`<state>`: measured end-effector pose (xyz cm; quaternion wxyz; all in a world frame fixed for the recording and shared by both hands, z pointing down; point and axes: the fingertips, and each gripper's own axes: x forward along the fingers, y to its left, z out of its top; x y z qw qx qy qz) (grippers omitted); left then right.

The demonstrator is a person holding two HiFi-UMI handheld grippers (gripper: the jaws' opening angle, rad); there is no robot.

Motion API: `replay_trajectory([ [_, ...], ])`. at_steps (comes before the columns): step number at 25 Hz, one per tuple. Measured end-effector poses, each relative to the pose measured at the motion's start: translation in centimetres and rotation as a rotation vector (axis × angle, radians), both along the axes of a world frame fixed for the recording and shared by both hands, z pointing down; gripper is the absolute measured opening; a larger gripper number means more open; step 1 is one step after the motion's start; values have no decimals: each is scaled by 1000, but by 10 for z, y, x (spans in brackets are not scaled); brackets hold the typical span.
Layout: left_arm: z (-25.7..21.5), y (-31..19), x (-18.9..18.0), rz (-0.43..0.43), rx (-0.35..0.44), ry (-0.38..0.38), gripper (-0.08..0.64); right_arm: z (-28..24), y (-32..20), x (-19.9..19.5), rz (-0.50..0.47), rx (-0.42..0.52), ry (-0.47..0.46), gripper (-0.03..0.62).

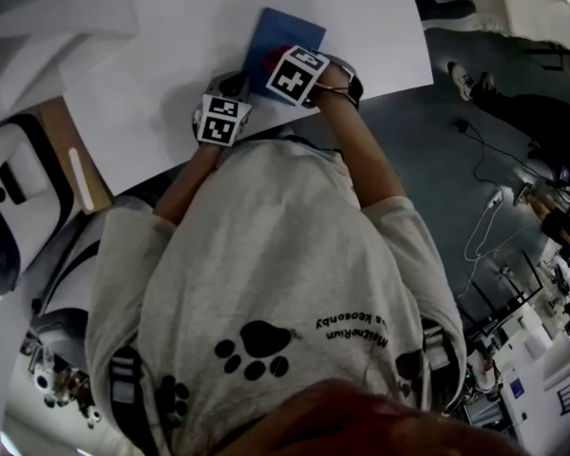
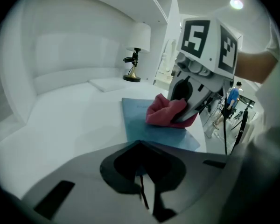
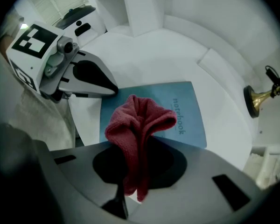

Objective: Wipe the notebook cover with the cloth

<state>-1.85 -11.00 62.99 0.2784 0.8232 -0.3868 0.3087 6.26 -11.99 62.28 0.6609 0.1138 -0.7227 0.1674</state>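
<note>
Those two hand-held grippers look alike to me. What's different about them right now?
The right hand-held gripper is shut on a red cloth; the left hand-held gripper is shut with nothing between its jaws. The right one sits over the blue notebook, the left one at the notebook's edge. Both carry a marker cube.

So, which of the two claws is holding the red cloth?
The right claw: the red cloth is pinched in its jaws above the notebook. The left claw has no cloth.

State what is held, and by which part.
The right hand-held gripper pinches the soft red cloth by its bunched end; the left hand-held gripper holds nothing.
</note>
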Motion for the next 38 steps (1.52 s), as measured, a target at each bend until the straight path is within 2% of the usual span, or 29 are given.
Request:
replay_trajectory([
  [8,1,0,0,6,4,-6,11,3,18,43,89,-11,40,74],
  [13,0,-1,3,43,10,-18,11,8,29,64,141,-31,58,74],
  [20,0,7,-4,36,-10,-28,11,-2,27,78,216,-12,65,74],
  [27,1,15,-10,28,-29,-31,11,-30,24,25,182,35,-71,74],
  [31,0,16,-9,37,-30,-32,11,-39,20,-19,103,43,-144,74],
  [38,3,20,-9,55,-40,-30,11,-28,22,-65,-10,25,-136,74],
])
